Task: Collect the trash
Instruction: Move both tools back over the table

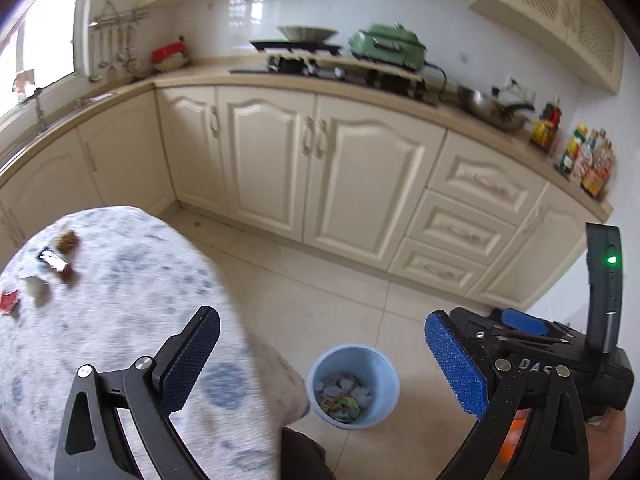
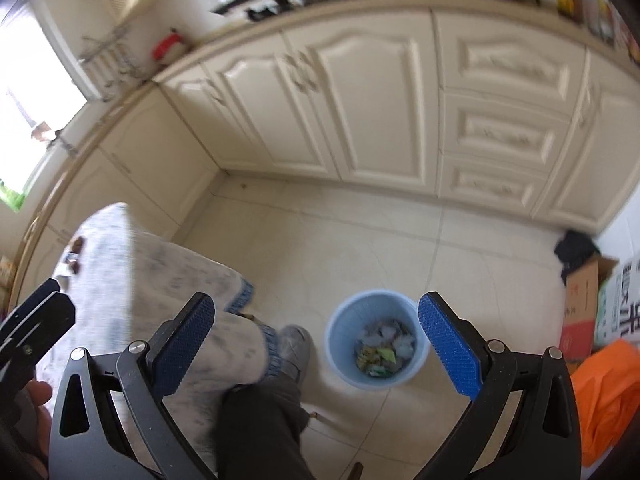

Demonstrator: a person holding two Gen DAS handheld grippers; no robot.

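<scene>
Inside pale-blue bin [image 2: 376, 338], crumpled wrappers [image 2: 382, 350].

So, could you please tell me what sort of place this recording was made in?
A home kitchen, most likely: cream base cabinets under a countertop carrying a gas stove and a wok, with a tiled floor.
</scene>
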